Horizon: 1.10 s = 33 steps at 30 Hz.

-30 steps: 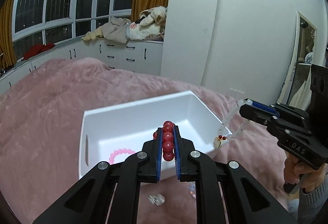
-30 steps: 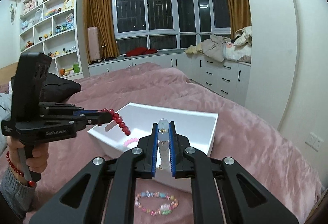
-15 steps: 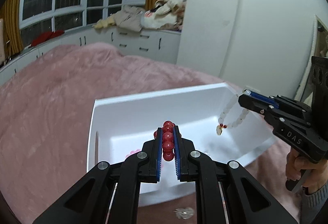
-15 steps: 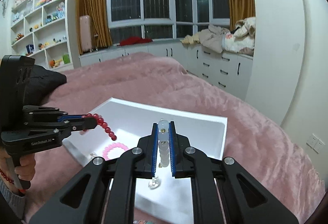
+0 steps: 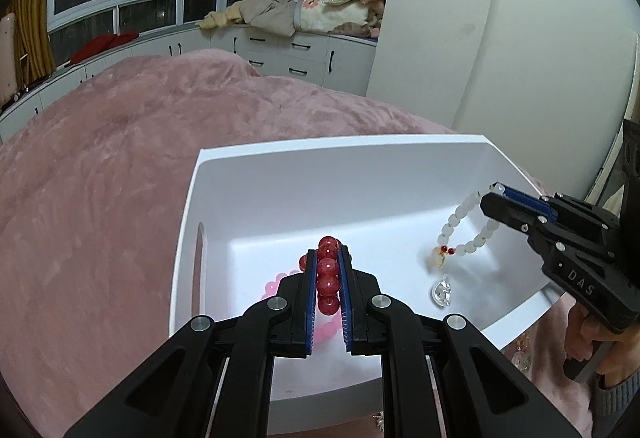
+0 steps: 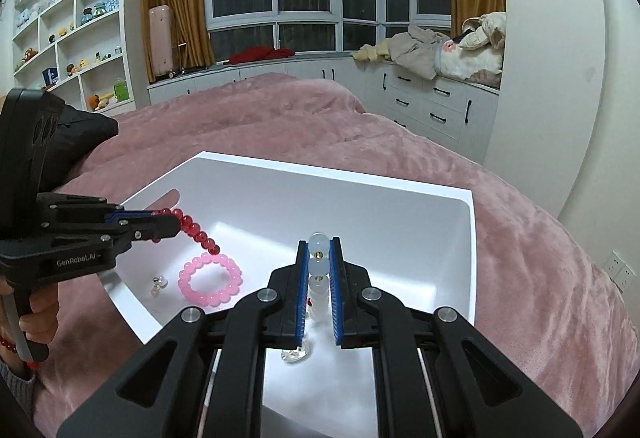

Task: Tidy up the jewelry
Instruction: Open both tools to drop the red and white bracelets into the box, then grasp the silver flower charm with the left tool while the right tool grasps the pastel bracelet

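The left gripper [image 5: 328,270] clamps a strand of glossy red round beads [image 5: 327,280]; the right gripper [image 6: 319,274] pinches a milky white bead bracelet [image 5: 466,228]; both hang over the white rectangular plastic bin [image 5: 340,145] on the pink plush blanket [image 5: 120,165]. A pink bead bracelet [image 6: 211,280] and clear crystal charm [image 5: 441,290] already lie inside (roughly halfway, I judge); releasing both strands remains.

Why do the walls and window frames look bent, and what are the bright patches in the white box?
Left view: the fisheye lens bows the wall and leaves dark corners. Right view: the window frames curve likewise, and ceiling light glares off the floor of the white box behind the pink bracelet. Night windows mirror a lamp in both views.
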### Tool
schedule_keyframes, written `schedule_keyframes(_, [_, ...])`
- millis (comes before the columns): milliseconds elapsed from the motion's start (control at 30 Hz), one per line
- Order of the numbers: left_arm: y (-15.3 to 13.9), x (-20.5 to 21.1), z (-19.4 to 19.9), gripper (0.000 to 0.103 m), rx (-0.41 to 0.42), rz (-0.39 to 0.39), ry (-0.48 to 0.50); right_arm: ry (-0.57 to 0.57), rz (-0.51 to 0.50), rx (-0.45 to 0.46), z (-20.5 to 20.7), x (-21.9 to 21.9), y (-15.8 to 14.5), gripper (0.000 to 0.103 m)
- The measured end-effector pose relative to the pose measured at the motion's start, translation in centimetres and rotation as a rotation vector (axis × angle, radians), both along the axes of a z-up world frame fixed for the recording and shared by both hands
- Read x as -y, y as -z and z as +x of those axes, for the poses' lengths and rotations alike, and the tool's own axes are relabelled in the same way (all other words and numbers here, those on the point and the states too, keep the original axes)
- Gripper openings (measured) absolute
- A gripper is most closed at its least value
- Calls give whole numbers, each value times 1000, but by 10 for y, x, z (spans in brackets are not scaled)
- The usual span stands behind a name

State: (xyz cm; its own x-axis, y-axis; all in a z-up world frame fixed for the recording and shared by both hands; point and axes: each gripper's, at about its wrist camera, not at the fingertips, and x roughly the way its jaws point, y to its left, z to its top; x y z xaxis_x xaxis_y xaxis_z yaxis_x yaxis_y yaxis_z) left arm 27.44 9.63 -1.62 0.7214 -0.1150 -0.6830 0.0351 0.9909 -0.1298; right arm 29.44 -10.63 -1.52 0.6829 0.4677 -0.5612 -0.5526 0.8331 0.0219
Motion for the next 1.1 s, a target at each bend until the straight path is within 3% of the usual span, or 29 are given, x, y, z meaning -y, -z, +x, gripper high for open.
schedule_keyframes(333, [9, -7, -7, 24, -15, -68, 5, -9, 24, -12, -1, -4, 0, 12])
schedule_keyframes(400, [5, -7, -12, 41, 1, -75, 0, -1, 31, -6, -5, -3, -4, 14])
schedule_keyframes(467, [-2, -5, -20, 55, 31, -63, -2, 3, 55, 13, -13, 0, -12, 31])
schedule_keyframes(500, [-5, -2, -24, 67, 49, -59, -5, 11, 70, 33, -19, 4, -18, 49])
schedule_keyframes(567, [-10, 1, -33, 78, 79, -62, -5, 15, 94, 67, -32, 10, -29, 70])
schedule_keyframes(633, [-12, 5, -39, 79, 83, -63, 6, 22, 118, 95, -46, 17, -39, 89])
schedule_keyframes(700, [-14, 10, -47, 80, 77, -65, 20, 29, 148, 117, -60, 27, -48, 98])
schedule_keyframes(867, [-23, 29, -75, 88, 95, -52, 44, 32, 144, 135, -88, 44, -58, 98])
schedule_keyframes(1100, [-28, 55, -116, 90, 108, -14, 87, 58, 177, 125, -131, 73, -51, 98])
